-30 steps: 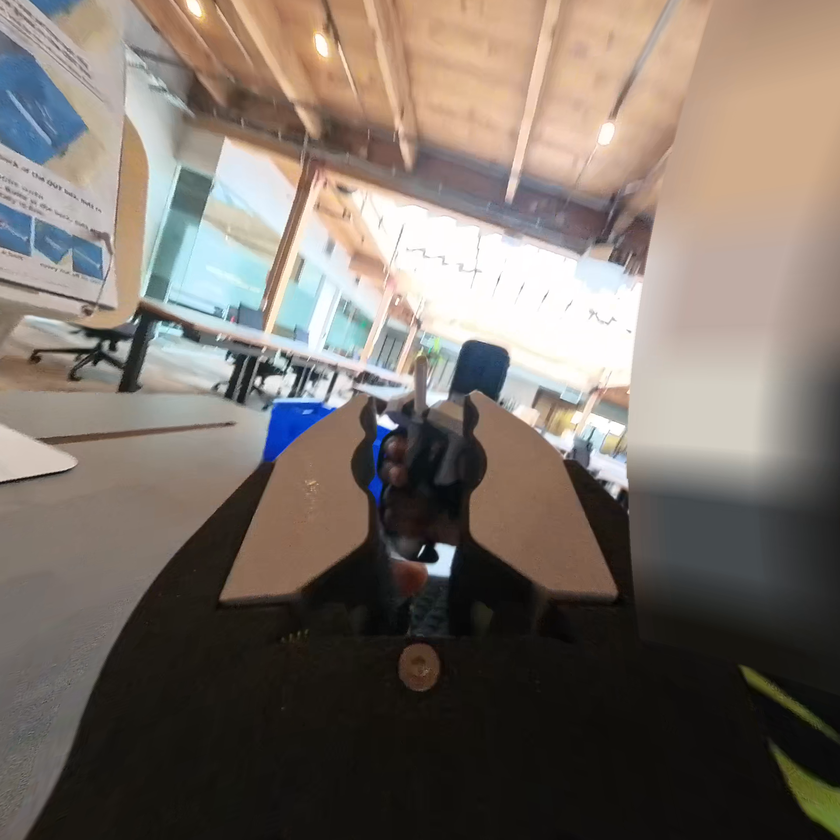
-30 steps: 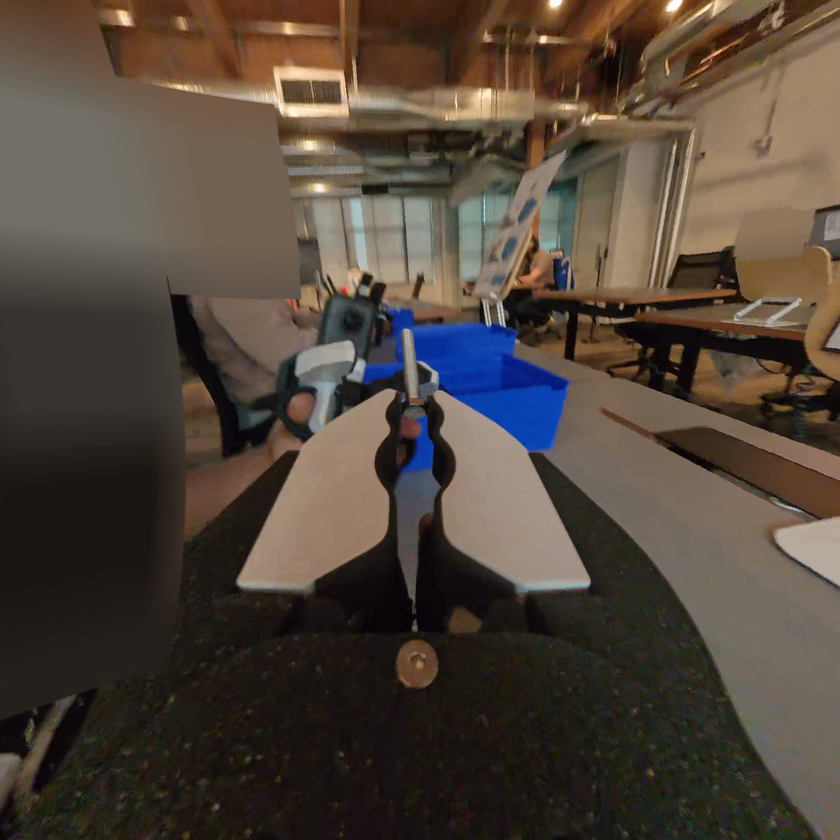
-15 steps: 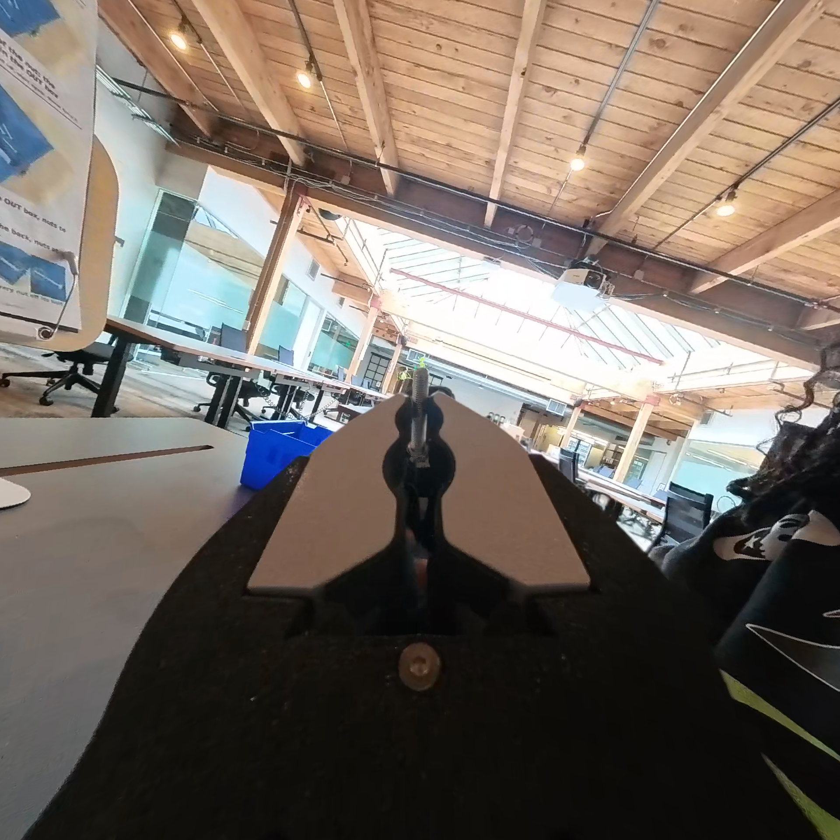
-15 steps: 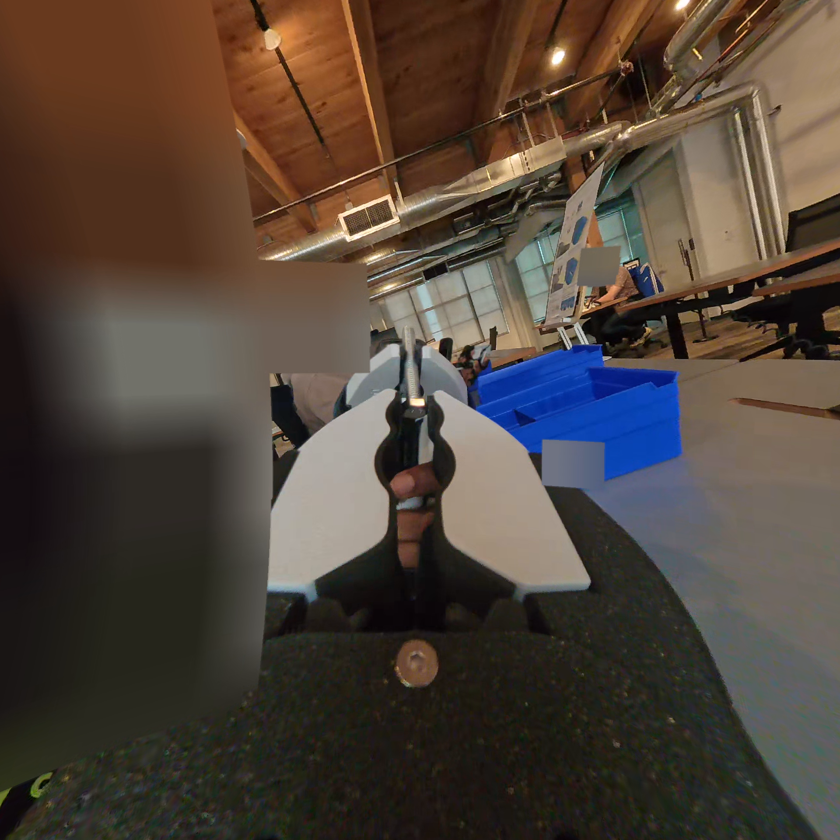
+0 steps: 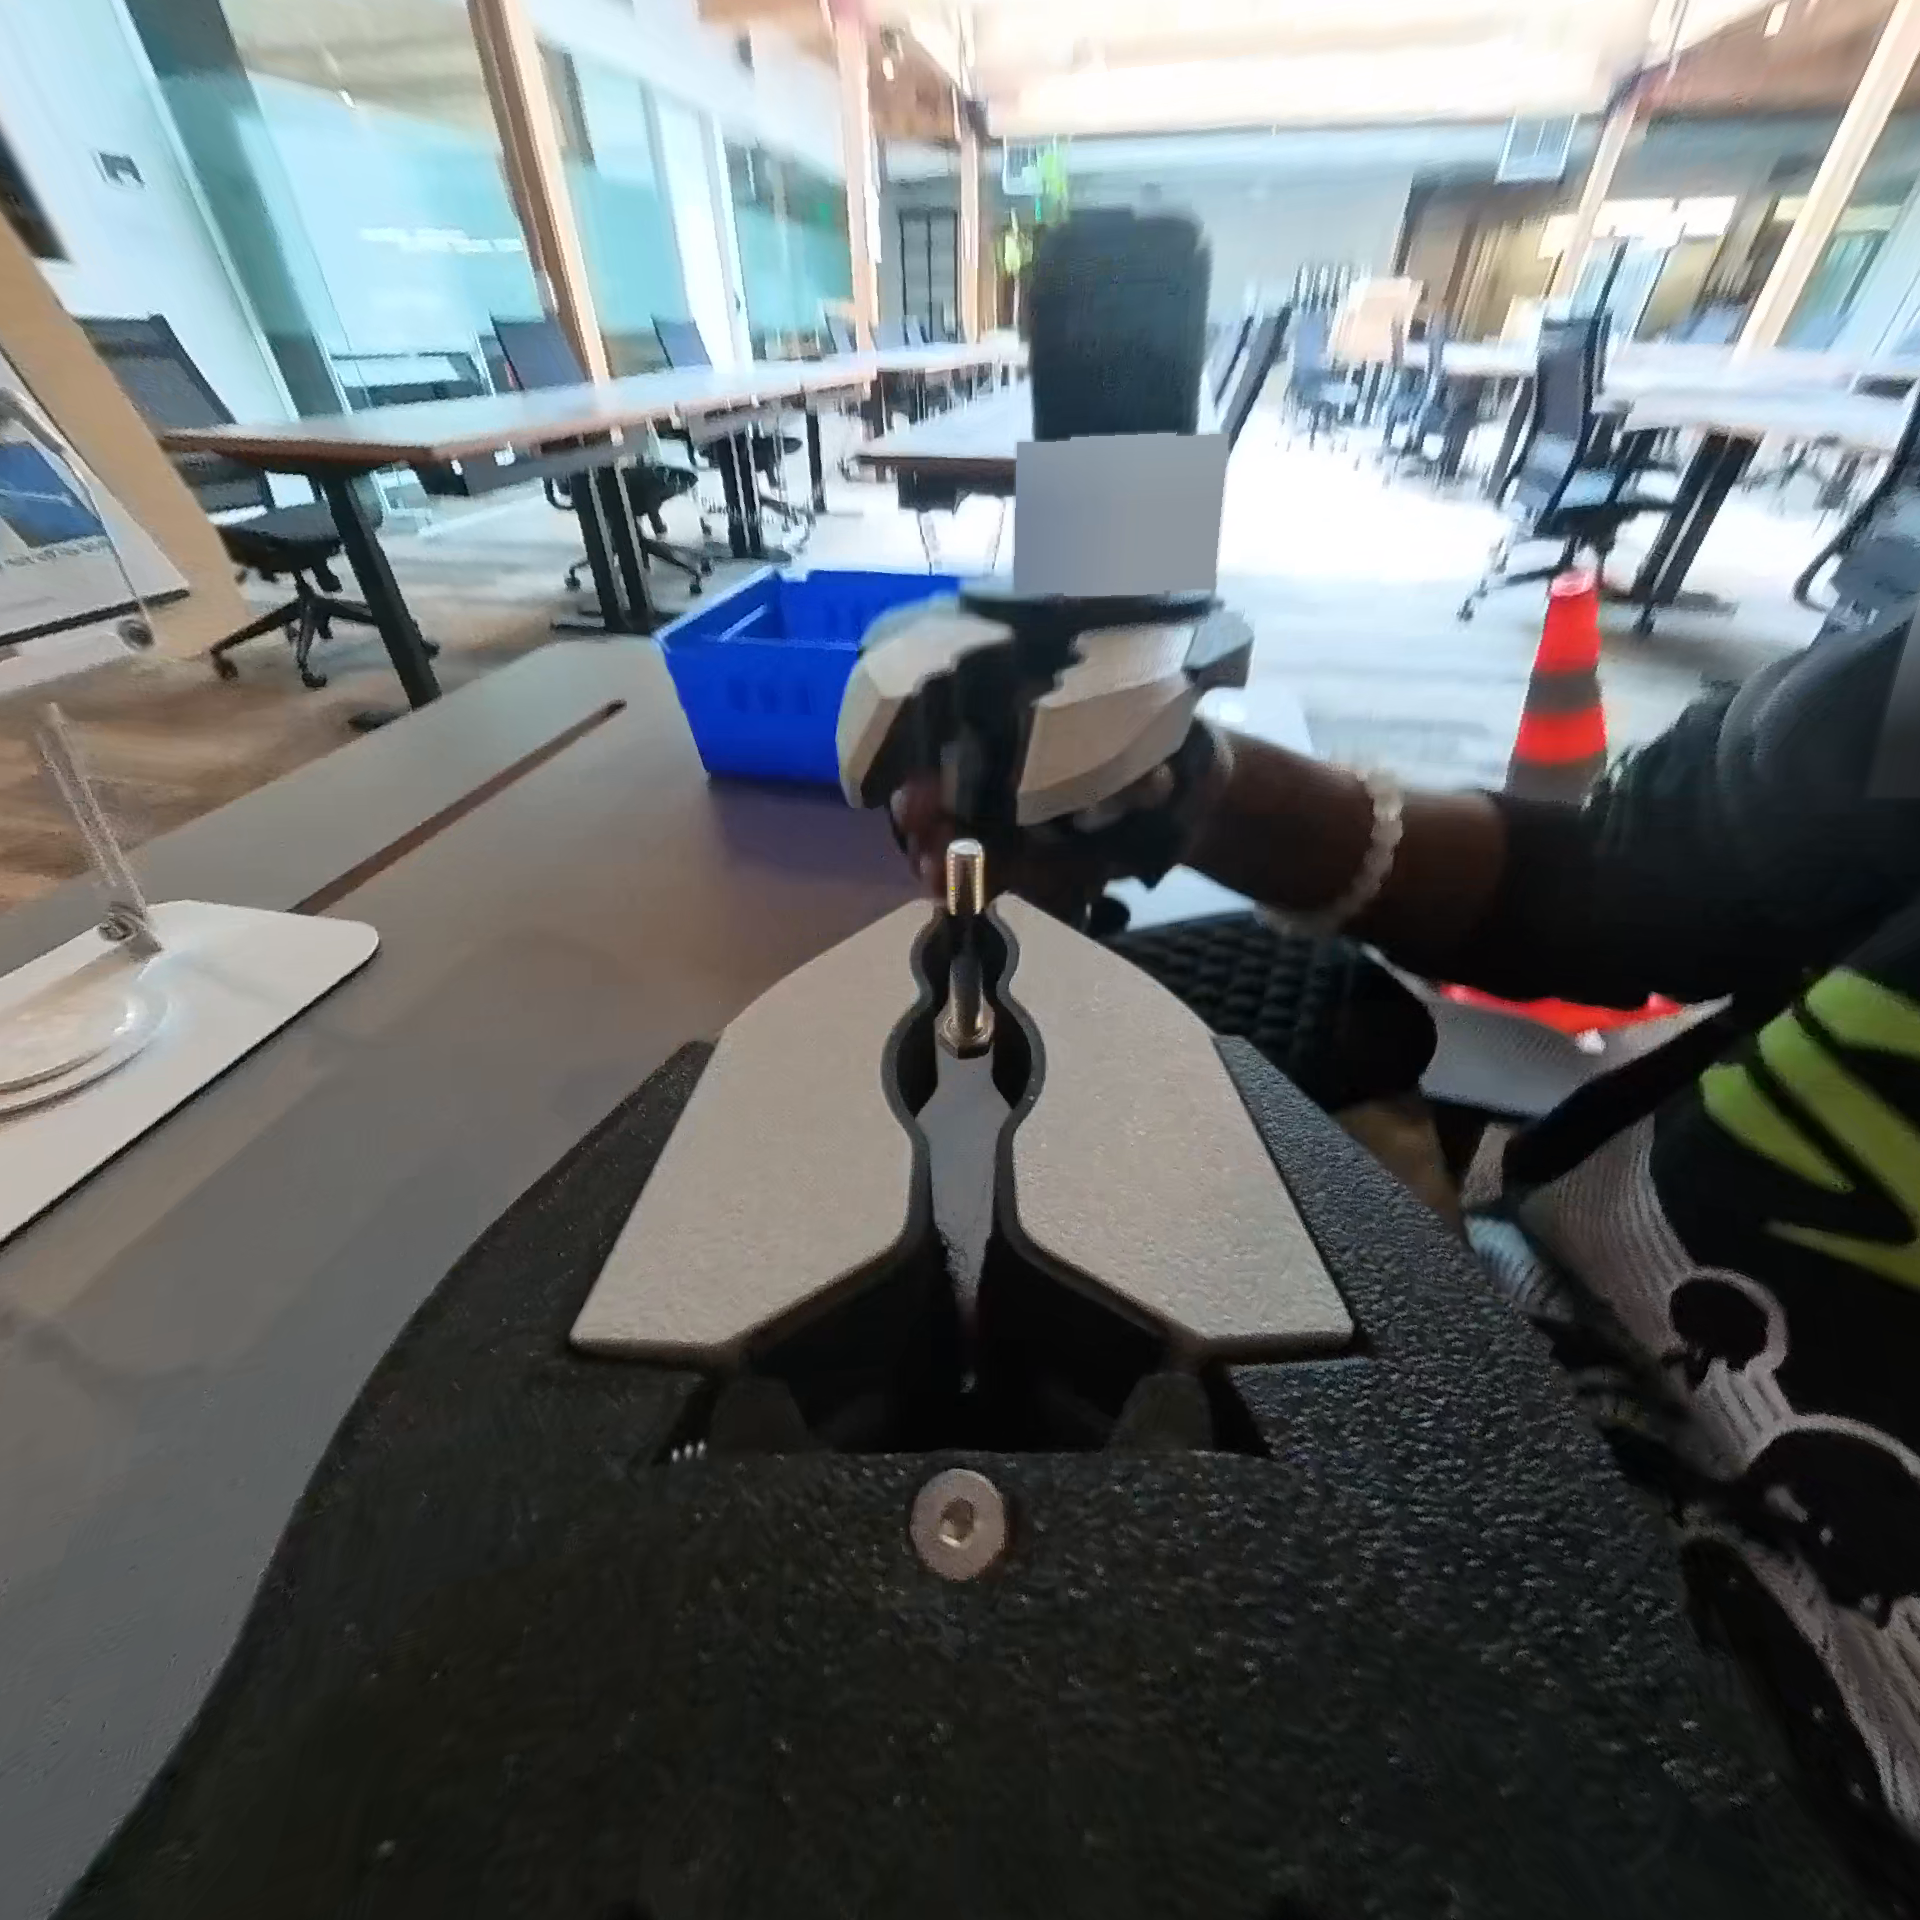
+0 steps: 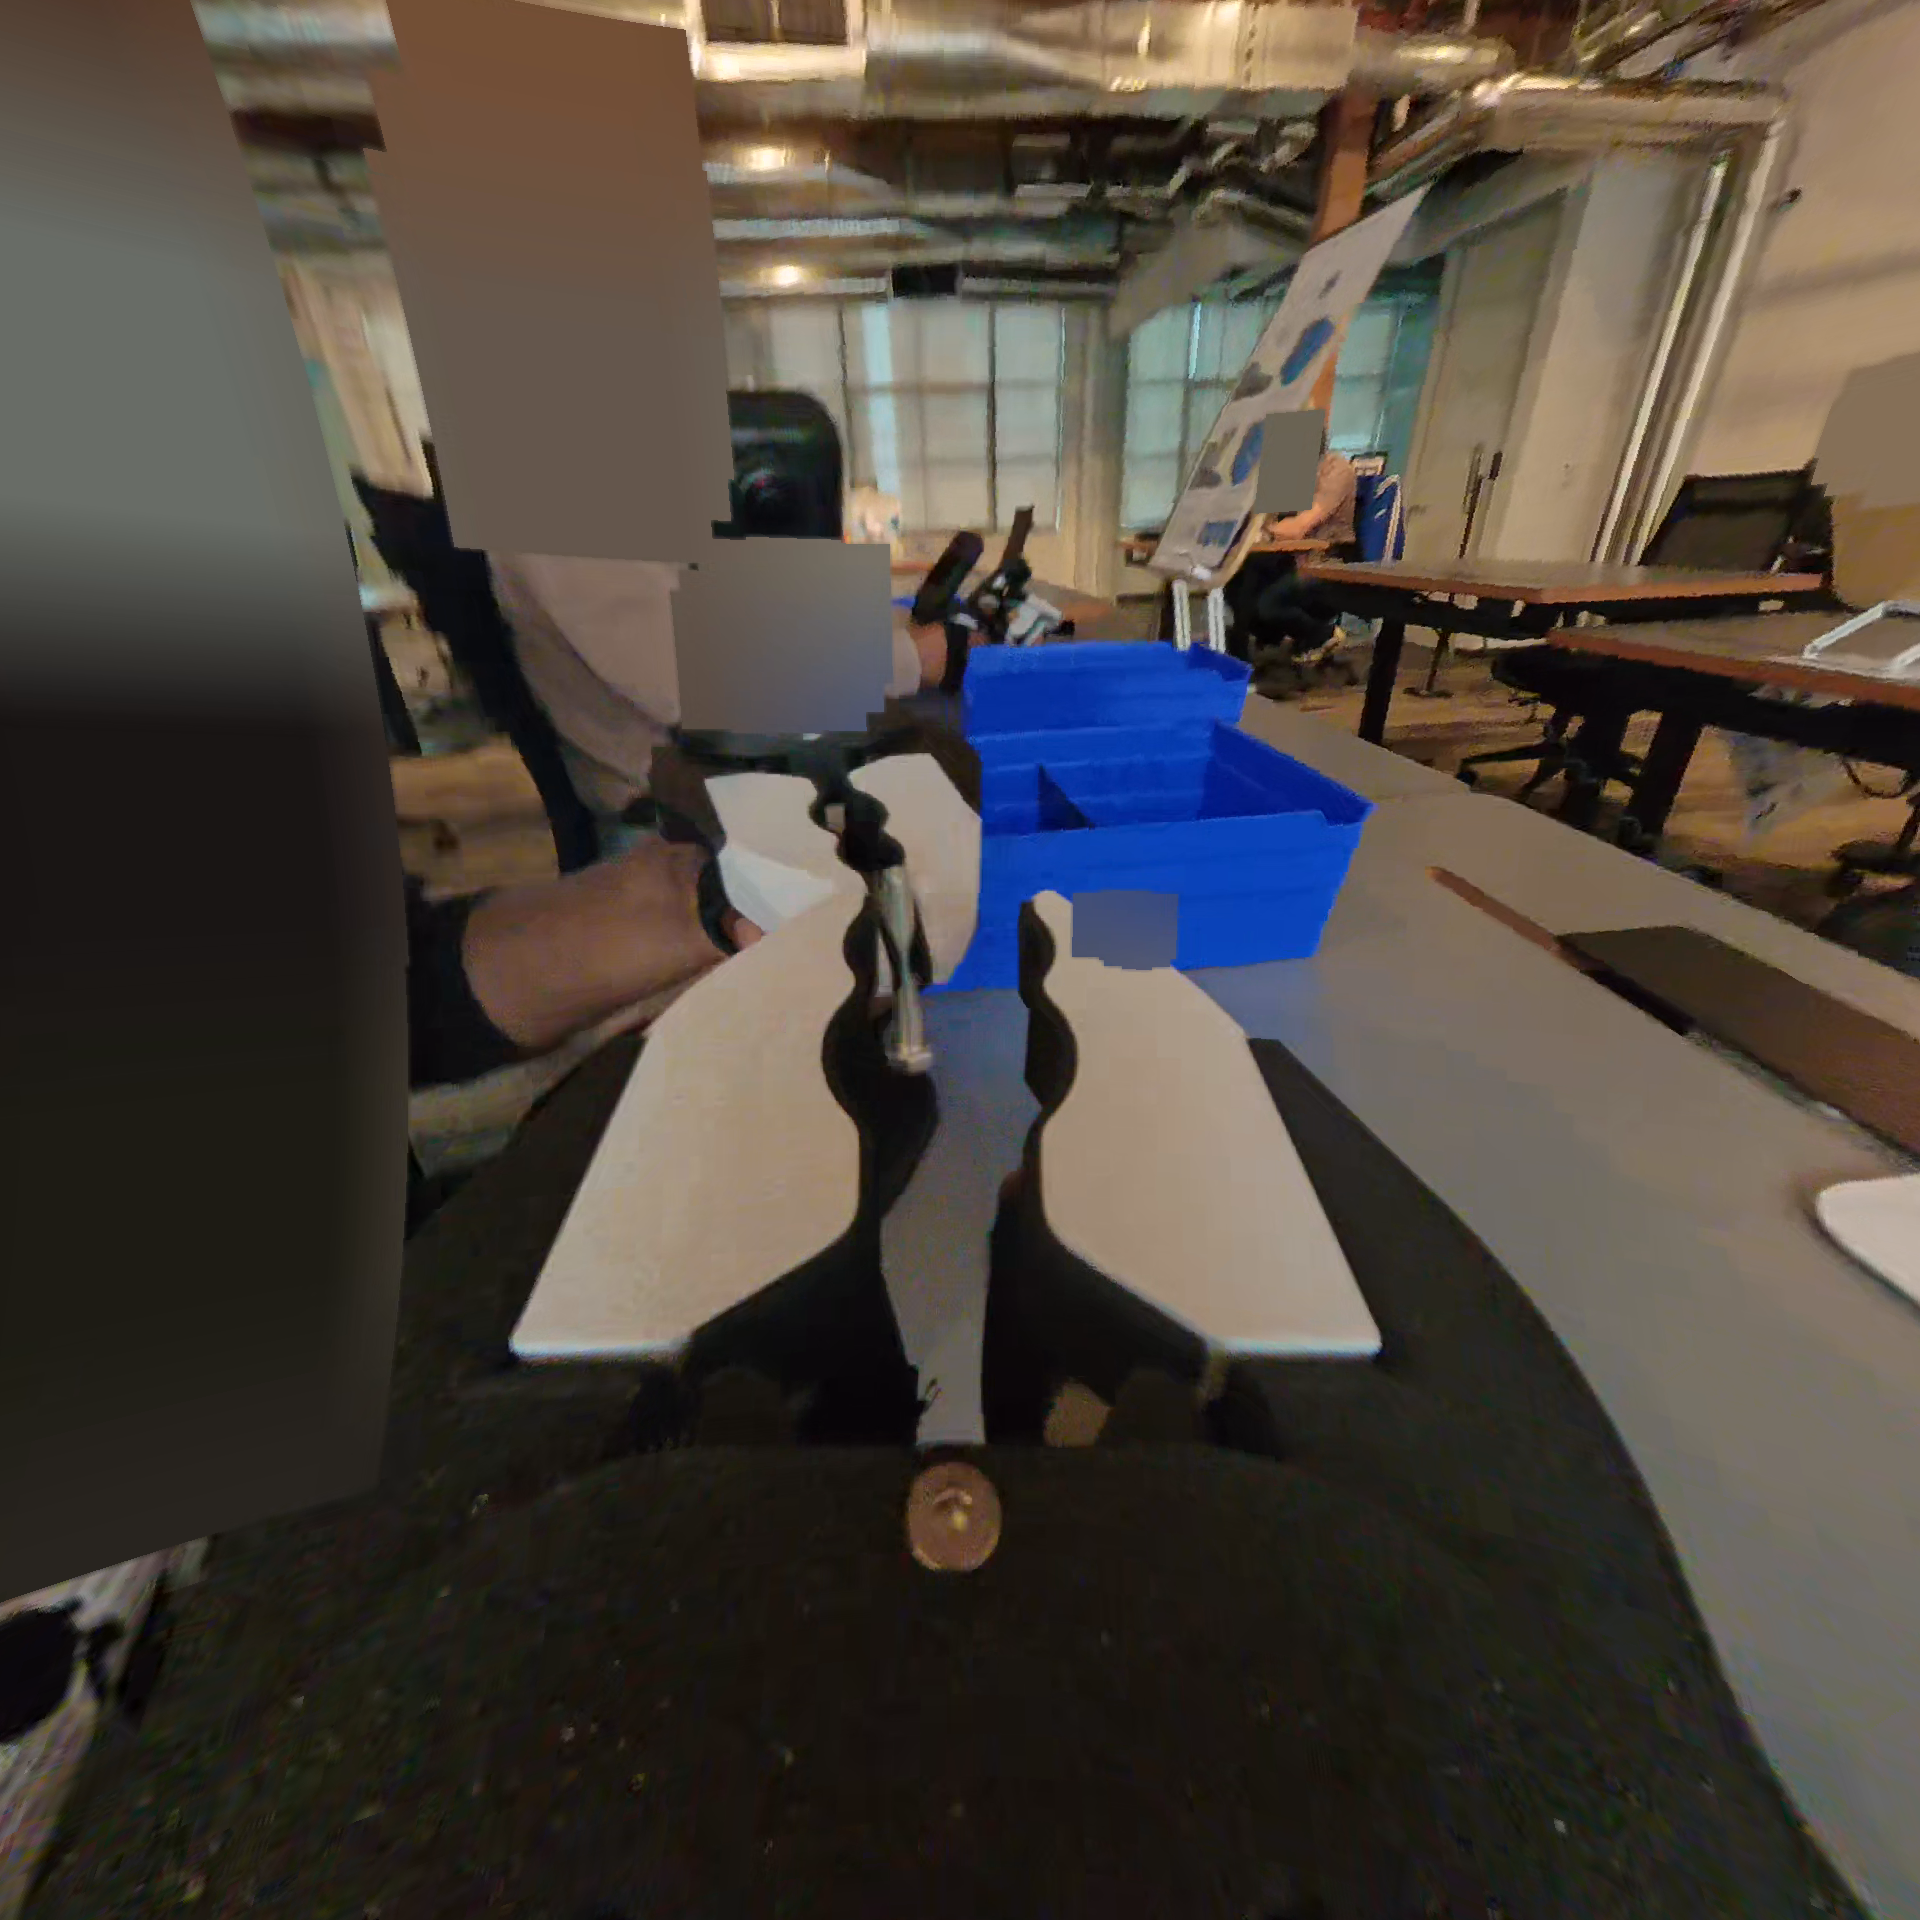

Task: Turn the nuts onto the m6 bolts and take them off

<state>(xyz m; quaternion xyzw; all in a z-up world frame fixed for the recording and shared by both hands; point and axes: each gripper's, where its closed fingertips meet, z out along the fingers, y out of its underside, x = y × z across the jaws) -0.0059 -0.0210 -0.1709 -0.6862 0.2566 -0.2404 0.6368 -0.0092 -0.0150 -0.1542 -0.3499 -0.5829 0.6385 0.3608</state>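
Note:
My left gripper (image 5: 966,914) is shut on a silver M6 bolt (image 5: 963,883). The threaded end sticks out past the fingertips, and a hex part (image 5: 966,1034) sits in the hollow between the fingers. My right gripper (image 6: 951,914) is open with nothing in its grasp. In the right wrist view the left gripper (image 6: 862,810) holds the bolt (image 6: 899,977) toward me. The bolt's end lies between my open right fingers (image 6: 727,1122), close to the left one, and they do not press on it. The right gripper (image 5: 1013,717) also shows in the left wrist view, just beyond the bolt.
A divided blue bin (image 6: 1153,831) stands on the grey table (image 6: 1558,1143), with a second blue bin (image 6: 1101,686) behind it. A white stand base (image 5: 156,997) lies at the left. A person's arm (image 5: 1351,852) reaches in from the right. An orange cone (image 5: 1564,675) stands beyond. My two grippers' fingertips are within a few centimetres of each other.
My right gripper has opened and let go of the bolt it pinched. My left gripper closed on the bolt a second ago and still holds it. Both views have tipped down from the ceiling toward the table.

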